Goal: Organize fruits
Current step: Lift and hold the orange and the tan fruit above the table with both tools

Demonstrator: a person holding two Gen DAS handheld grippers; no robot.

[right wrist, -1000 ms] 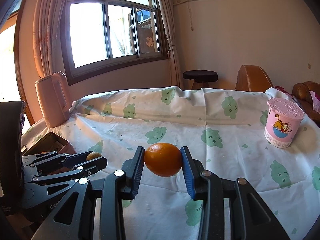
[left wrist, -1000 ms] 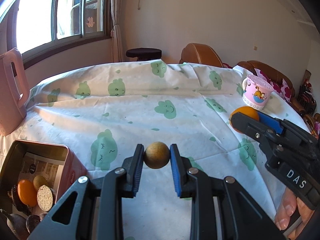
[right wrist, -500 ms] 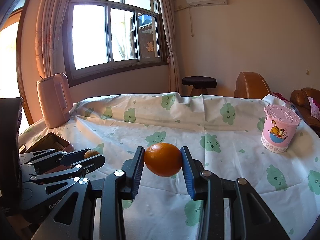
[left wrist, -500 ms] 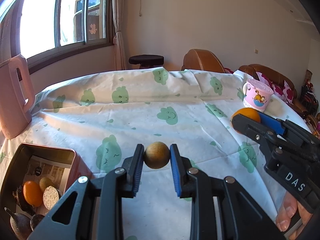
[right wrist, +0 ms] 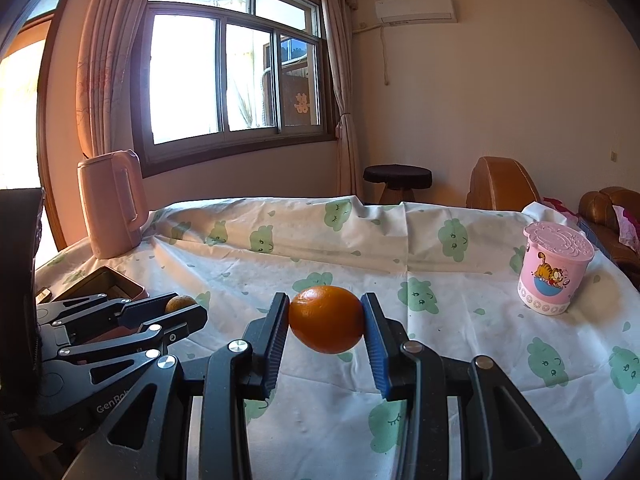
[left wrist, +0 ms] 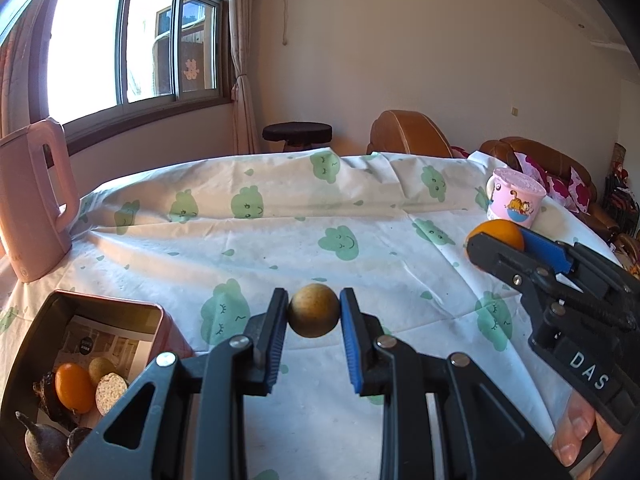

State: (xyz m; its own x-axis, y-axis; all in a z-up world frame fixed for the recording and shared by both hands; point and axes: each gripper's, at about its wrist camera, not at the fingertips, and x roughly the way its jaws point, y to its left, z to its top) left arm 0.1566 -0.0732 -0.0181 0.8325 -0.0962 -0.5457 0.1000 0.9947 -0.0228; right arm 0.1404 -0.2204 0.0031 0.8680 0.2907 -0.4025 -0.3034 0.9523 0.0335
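Left wrist: one brown fruit [left wrist: 314, 310], one orange [left wrist: 497, 233].

Left tool [left wrist: 314, 316] clamps a brown round fruit [left wrist: 314, 316] above the tablecloth [left wrist: 280, 248].

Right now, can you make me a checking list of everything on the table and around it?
Surface: table under a white cloth with green cloud faces, wrinkled.
Job's things: tin box holding an orange fruit, a brownish one and dark pieces.
Clutter: pink kettle; pink cartoon cup, lid on.
Grippers: left gripper jaws shut on a brown round fruit; right gripper jaws shut on an orange; both held above the cloth.
Cables: nothing seen.
Surroundings: window, curtains, stool, brown sofa, air conditioner.
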